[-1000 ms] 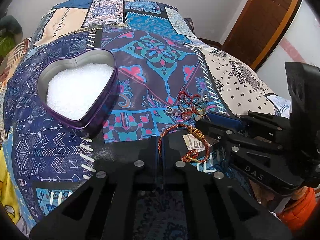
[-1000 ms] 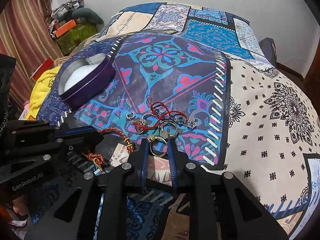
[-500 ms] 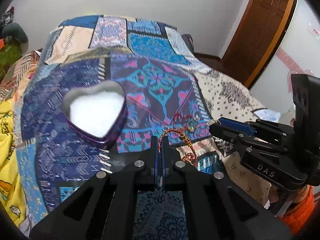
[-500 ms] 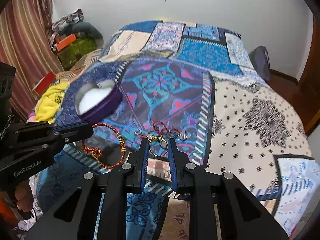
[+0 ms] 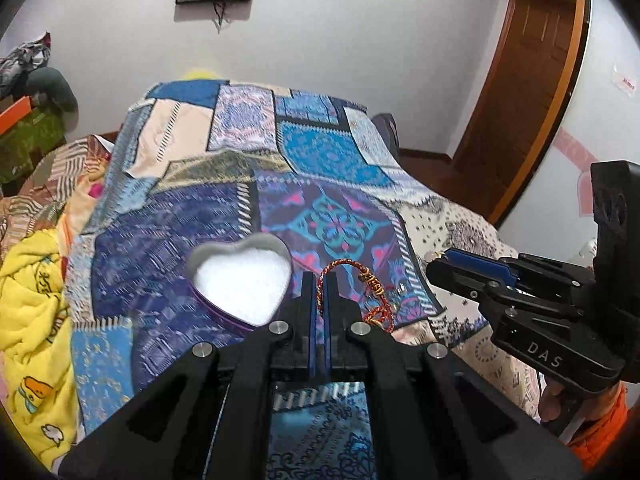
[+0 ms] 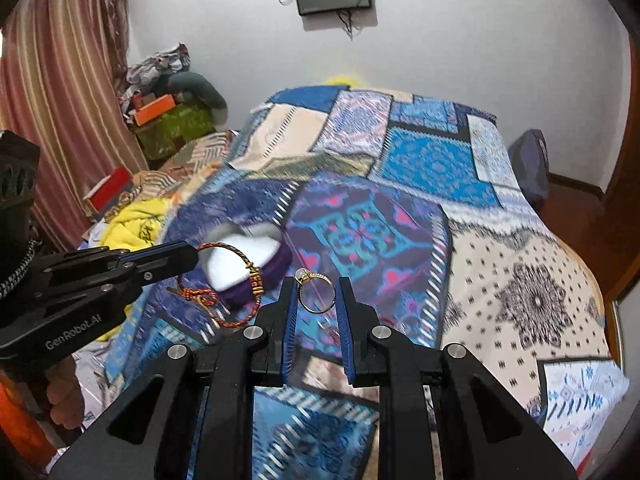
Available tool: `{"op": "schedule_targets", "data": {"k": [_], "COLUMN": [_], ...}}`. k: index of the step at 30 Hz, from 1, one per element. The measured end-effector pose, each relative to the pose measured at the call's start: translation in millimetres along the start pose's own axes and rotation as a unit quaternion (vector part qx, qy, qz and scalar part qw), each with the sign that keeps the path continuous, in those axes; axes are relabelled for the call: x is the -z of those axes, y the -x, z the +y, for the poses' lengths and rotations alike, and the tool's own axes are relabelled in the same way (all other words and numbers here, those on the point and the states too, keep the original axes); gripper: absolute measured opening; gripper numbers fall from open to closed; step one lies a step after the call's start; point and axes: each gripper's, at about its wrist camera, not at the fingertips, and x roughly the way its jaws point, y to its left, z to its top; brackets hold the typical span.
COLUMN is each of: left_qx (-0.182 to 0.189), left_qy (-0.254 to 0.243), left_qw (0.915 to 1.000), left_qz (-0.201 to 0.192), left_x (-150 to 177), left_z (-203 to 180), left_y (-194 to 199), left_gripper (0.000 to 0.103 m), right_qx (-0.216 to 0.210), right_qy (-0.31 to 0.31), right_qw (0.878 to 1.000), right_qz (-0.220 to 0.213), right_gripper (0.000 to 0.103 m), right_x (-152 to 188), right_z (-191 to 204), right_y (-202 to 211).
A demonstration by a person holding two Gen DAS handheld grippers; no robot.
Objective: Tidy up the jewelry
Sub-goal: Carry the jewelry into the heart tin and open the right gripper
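My left gripper (image 5: 320,280) is shut on a red braided bracelet (image 5: 370,280) with gold beads and holds it in the air above the bed. The bracelet also shows in the right wrist view (image 6: 232,280), hanging from the left gripper (image 6: 192,256). My right gripper (image 6: 318,284) is shut on a gold ring (image 6: 318,292) with a small pearl, also lifted. It appears at the right of the left wrist view (image 5: 436,264). A purple heart-shaped tin (image 5: 240,272) with white lining sits open on the bed, below and left of both grippers; it also shows in the right wrist view (image 6: 248,256).
A patchwork bedspread (image 5: 328,152) covers the bed. A yellow blanket (image 5: 32,288) lies at the left edge. Boxes and clothes (image 6: 168,116) are piled by a striped curtain (image 6: 60,100). A wooden door (image 5: 528,80) stands at the right.
Both grippers have risen well above the bed, carrying the bracelet and the ring. The jewelry pile on the bedspread has dropped out of sight and the tin looks smaller.
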Motion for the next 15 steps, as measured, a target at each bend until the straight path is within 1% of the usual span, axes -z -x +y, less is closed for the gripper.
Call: {"op": "schedule_targets", "data": {"k": [7, 15], "left_qx": [-0.023, -0.048], "left_qy": [0.005, 0.019], "left_qw": [0.9995, 0.9982], "left_qz": [-0.023, -0.030], "left_x": [-13, -22], "left_z": [21, 52], "left_y": [7, -2], "left_gripper": [0.001, 0.001], "right_qx": [-0.019, -0.046], "right_qy": [0.022, 0.039], "right_qw": [0.999, 0.998], "right_qz": [-0.014, -0.004], "right_gripper": [0.017, 0.017], "right_x": [-15, -26], "right_z": [19, 34], "right_y": [-11, -36]}}
